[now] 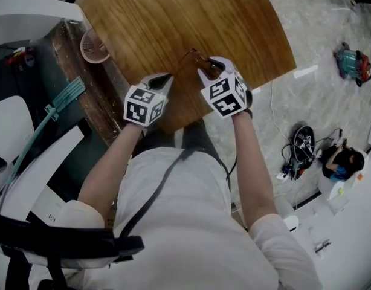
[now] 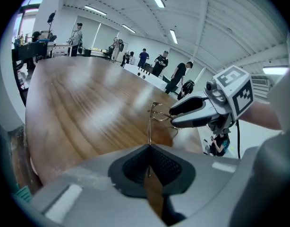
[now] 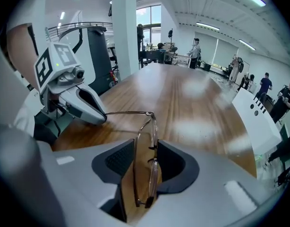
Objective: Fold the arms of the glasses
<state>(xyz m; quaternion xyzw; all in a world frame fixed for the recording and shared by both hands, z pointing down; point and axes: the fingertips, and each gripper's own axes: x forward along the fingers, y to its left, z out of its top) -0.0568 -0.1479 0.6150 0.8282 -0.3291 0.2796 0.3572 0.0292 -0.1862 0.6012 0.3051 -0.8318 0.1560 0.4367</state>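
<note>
Thin metal-rimmed glasses (image 1: 193, 52) are held above the near edge of the wooden table (image 1: 173, 17), between my two grippers. My left gripper (image 1: 167, 77) is shut on the end of one arm; in the left gripper view that arm (image 2: 149, 126) runs straight out from the closed pads (image 2: 149, 145). My right gripper (image 1: 209, 65) is around the front of the glasses. In the right gripper view the lens frame (image 3: 153, 126) stands edge-on in the gap between the jaws (image 3: 141, 145), which are apart, pads not pressing. The arm (image 3: 126, 112) leads left to the left gripper (image 3: 105, 117).
A round pinkish basket (image 1: 93, 46) sits below the table's left edge, with white chairs (image 1: 10, 125) further left. Cables and gear (image 1: 300, 147) lie on the floor at right, beside a seated person (image 1: 342, 162). People stand beyond the table's far end (image 2: 159, 63).
</note>
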